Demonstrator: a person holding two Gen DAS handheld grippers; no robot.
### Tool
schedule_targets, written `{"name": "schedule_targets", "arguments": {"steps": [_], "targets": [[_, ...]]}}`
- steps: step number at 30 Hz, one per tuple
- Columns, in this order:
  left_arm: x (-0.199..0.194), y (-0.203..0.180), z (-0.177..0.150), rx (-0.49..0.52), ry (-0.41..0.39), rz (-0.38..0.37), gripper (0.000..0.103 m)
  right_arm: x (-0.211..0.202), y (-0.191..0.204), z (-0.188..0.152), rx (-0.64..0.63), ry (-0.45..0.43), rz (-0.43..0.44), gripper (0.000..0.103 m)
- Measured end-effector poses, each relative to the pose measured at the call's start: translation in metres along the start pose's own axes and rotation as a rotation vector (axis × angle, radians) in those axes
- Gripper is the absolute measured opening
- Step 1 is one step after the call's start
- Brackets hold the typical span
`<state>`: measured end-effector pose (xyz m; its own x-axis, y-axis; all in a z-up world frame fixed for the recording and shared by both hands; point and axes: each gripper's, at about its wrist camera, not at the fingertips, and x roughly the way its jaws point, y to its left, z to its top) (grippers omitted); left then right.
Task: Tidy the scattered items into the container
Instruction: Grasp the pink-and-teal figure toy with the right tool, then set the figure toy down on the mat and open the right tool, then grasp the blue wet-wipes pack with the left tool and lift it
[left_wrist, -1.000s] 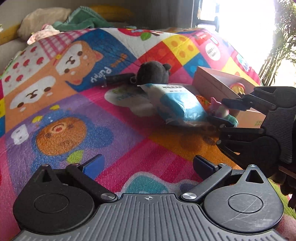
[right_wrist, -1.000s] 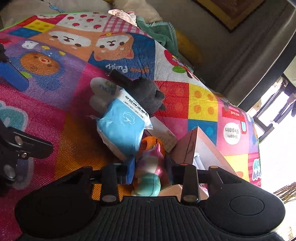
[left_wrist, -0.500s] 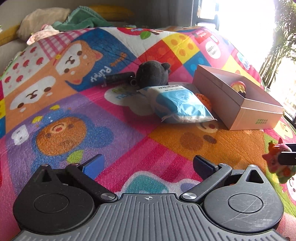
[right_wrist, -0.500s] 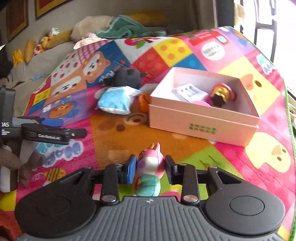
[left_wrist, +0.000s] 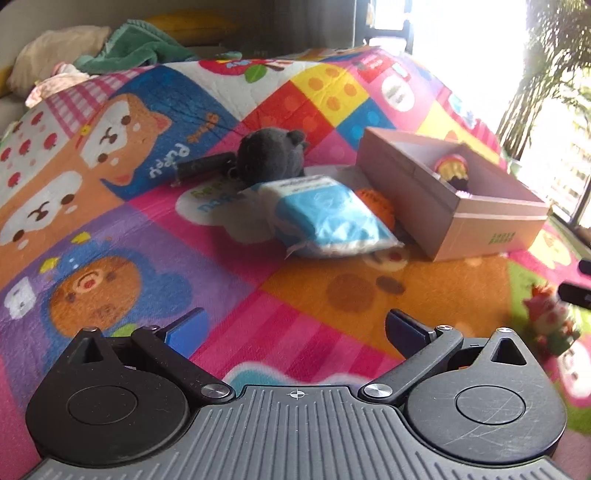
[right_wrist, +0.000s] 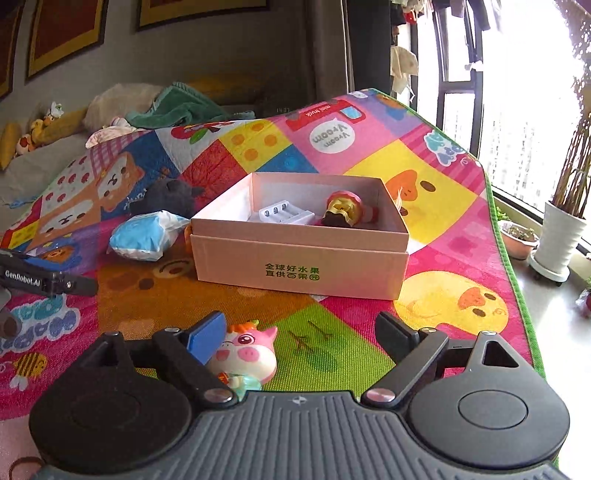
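My right gripper (right_wrist: 299, 332) fingers are opening, pig toy (right_wrist: 245, 356) loose against the left one, on the mat short of the pink box (right_wrist: 301, 258) straight ahead. Left gripper (left_wrist: 295, 326) wide, empty, farther off.

Pink box (right_wrist: 299, 269), centre frame: green "全球好水果 直供百果园". Play mat (right_wrist: 424, 206): inverted "Vroom Vroom", "mini truck" above; "PUPPY" at left-wrist upper left. Left gripper (right_wrist: 48, 282), left edge: "GenRobot.AI".
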<state>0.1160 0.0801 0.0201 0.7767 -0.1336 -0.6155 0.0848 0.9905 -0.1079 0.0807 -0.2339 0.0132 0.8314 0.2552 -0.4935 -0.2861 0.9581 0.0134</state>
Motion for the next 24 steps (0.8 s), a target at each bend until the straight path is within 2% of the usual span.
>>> {"name": "schedule_targets", "arguments": {"steps": [4,5,9,14,15,16,17,20,24], "targets": [[0.02,-0.018,0.034,-0.014,-0.04,0.037,0.103,0.002,0.003,-0.003,-0.007,-0.003,0.012,0.096],[0.03,-0.022,0.042,-0.01,-0.039,0.051,0.103,0.003,0.003,-0.004,-0.007,-0.003,0.01,0.103],[0.071,-0.031,0.062,-0.005,-0.001,0.1,0.103,0.004,0.005,-0.008,-0.006,0.001,-0.005,0.103],[0.096,-0.03,0.062,0.008,0.027,0.122,0.103,0.003,-0.002,-0.01,0.037,-0.002,-0.002,0.103],[0.096,-0.029,0.059,0.013,0.025,0.122,0.101,0.003,-0.004,-0.01,0.048,0.0,0.005,0.103],[0.094,-0.028,0.057,0.017,0.022,0.119,0.088,0.004,-0.006,-0.01,0.059,0.004,0.011,0.103],[0.092,-0.027,0.055,0.023,0.022,0.113,0.08,0.005,-0.007,-0.01,0.067,0.009,0.015,0.103],[0.083,-0.026,0.05,0.062,0.019,0.096,0.074,0.006,-0.008,-0.01,0.077,0.015,0.019,0.103],[0.062,-0.023,0.039,0.102,0.028,0.057,0.07,0.005,-0.007,-0.011,0.071,0.008,0.009,0.103]]}}
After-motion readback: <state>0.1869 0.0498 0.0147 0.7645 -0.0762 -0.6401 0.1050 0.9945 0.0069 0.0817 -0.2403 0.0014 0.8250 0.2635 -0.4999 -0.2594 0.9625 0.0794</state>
